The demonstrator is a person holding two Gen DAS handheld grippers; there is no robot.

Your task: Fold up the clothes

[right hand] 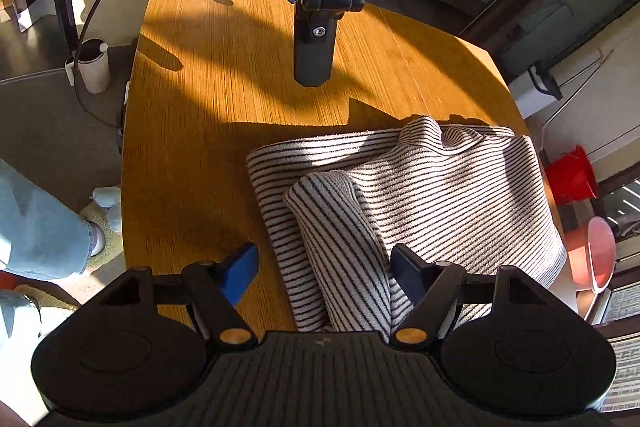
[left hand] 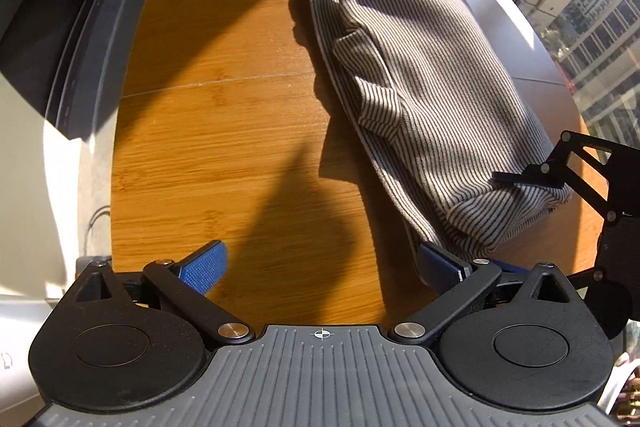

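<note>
Left wrist: left hand-held gripper point(left hand: 322, 269) gaped wide over bare tabletop point(left hand: 208, 131); folded striped garment point(left hand: 424, 91) lay ahead-right, long axis running away | Right wrist: right hand-held gripper point(right hand: 322, 273) wide, straddling garment's near edge, nearer; underside layers hidden

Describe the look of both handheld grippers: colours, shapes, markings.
Both match. The left gripper has a grey ribbed body with a small crosshair mark, two round black discs, black linkage arms with silver pins, and blue textured fingers. The right gripper is built the same, its pins lit orange. From the right wrist view, the left one's black housing reads "Robot.AI" in white.
</note>
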